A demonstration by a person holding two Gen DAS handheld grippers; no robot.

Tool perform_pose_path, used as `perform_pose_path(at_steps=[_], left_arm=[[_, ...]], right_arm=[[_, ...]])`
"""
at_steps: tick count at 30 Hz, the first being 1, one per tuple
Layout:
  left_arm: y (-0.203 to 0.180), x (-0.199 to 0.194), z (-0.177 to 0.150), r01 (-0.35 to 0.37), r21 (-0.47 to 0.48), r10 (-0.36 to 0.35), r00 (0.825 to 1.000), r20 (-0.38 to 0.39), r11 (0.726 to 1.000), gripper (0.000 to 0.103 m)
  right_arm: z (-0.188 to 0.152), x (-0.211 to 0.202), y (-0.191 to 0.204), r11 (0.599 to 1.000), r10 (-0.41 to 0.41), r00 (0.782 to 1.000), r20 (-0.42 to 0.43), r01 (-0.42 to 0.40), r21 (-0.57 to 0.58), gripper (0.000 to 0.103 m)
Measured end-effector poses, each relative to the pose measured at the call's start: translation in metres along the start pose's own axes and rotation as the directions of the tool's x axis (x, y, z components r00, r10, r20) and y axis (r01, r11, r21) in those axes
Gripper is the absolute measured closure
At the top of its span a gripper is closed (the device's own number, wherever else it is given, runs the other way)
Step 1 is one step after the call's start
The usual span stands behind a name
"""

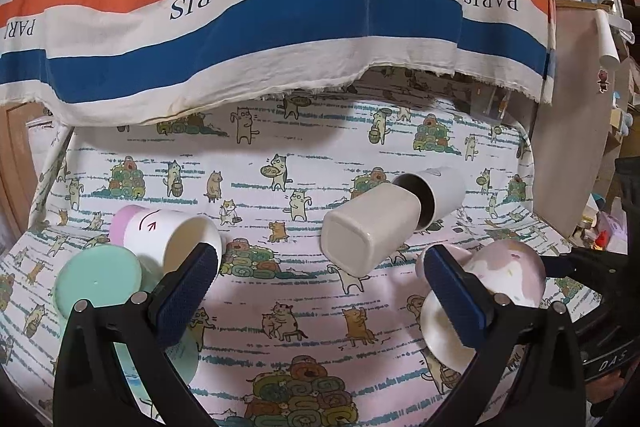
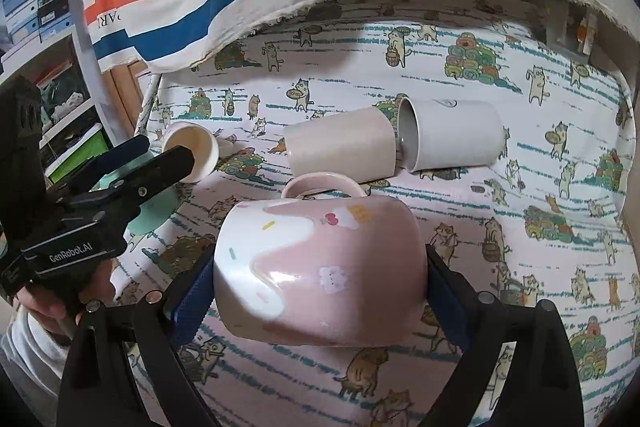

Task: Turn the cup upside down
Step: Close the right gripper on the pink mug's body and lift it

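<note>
A pink and white mug [image 2: 320,267] with a handle lies on its side between the fingers of my right gripper [image 2: 320,291], which is shut on its body. It also shows in the left wrist view [image 1: 508,275], at the right. My left gripper [image 1: 320,275] is open and empty above the cat-print cloth [image 1: 300,327]. It appears in the right wrist view [image 2: 160,163], left of the mug. A white and pink paper cup [image 1: 168,235] lies on its side by the left finger [image 1: 192,287].
A beige square cup [image 1: 368,231] and a white cup [image 1: 436,195] lie on their sides mouth to mouth at mid table. A mint green cup [image 1: 100,283] sits at the left. A striped "PARIS" cloth [image 1: 280,7] hangs behind. Shelves [image 2: 44,7] stand to the left.
</note>
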State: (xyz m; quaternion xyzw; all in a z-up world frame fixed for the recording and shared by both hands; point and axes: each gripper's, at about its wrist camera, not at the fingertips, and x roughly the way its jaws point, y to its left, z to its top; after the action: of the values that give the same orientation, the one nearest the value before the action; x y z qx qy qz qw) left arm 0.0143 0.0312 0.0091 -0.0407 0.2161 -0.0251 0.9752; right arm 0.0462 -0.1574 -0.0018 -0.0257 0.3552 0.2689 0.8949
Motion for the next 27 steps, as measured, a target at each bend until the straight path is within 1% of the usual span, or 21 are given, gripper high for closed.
perform_pose_path(at_steps=[2,4,8,10,12,13,14,17,19,21,22,23,24,26,27], left_arm=[[-0.001,0.0,0.0,0.001,0.003,-0.001,1.0,-0.002,1.0,0.0],[-0.001,0.001,-0.001,0.002,0.005,-0.002,1.0,-0.005,1.0,0.0],[-0.001,0.0,-0.002,0.006,0.006,-0.006,1.0,-0.006,1.0,0.0],[-0.002,0.0,-0.002,0.01,0.007,-0.01,1.0,-0.006,1.0,0.0],[-0.004,0.001,-0.002,0.016,0.011,-0.016,1.0,-0.01,1.0,0.0],[-0.005,0.001,-0.002,0.021,0.014,-0.021,1.0,-0.011,1.0,0.0],[-0.006,0.0,-0.002,0.027,0.018,-0.027,1.0,-0.011,0.999,0.0],[-0.01,-0.004,-0.003,0.071,0.033,-0.071,0.997,-0.002,0.997,0.0],[-0.016,-0.006,-0.003,0.132,0.06,-0.132,0.991,-0.005,0.989,0.0],[-0.026,-0.008,-0.005,0.206,0.094,-0.205,0.978,-0.026,0.974,0.0],[-0.03,-0.008,-0.007,0.24,0.11,-0.237,0.971,-0.039,0.965,0.0],[-0.035,-0.007,-0.008,0.266,0.124,-0.261,0.964,-0.055,0.956,0.0],[-0.039,-0.006,-0.01,0.287,0.138,-0.279,0.957,-0.077,0.948,0.0],[-0.048,-0.003,-0.013,0.324,0.164,-0.308,0.944,-0.118,0.932,0.0],[-0.053,-0.001,-0.015,0.338,0.176,-0.316,0.938,-0.138,0.925,0.0]], right_arm=[[-0.001,0.001,-0.001,1.0,-0.014,1.0,-0.002,0.014,0.016,0.008],[-0.003,0.005,-0.003,0.999,-0.045,0.999,-0.005,0.045,0.029,0.008],[-0.007,0.003,0.0,0.997,-0.074,0.997,0.014,0.075,-0.017,0.008],[-0.008,-0.007,0.004,0.995,-0.087,0.995,0.055,0.09,-0.052,0.008],[-0.007,-0.018,0.006,0.993,-0.09,0.992,0.094,0.096,-0.072,0.005],[-0.005,-0.024,0.005,0.993,-0.088,0.99,0.11,0.095,-0.069,0.002],[-0.003,-0.031,0.003,0.994,-0.085,0.988,0.128,0.092,-0.055,0.001],[0.005,-0.042,-0.009,0.996,-0.087,0.983,0.161,0.089,-0.004,0.001],[0.012,-0.045,-0.019,0.991,-0.137,0.974,0.179,0.135,0.028,0.001],[0.018,-0.04,-0.026,0.981,-0.194,0.968,0.159,0.191,0.034,0.014],[0.021,-0.035,-0.029,0.979,-0.202,0.969,0.141,0.199,0.032,0.024],[0.023,-0.029,-0.033,0.979,-0.204,0.971,0.122,0.201,0.033,0.033],[0.024,-0.023,-0.036,0.979,-0.206,0.973,0.1,0.203,0.035,0.036],[0.023,-0.011,-0.042,0.98,-0.195,0.979,0.067,0.192,0.044,0.045],[0.023,-0.006,-0.046,0.985,-0.17,0.984,0.055,0.167,0.052,0.046]])
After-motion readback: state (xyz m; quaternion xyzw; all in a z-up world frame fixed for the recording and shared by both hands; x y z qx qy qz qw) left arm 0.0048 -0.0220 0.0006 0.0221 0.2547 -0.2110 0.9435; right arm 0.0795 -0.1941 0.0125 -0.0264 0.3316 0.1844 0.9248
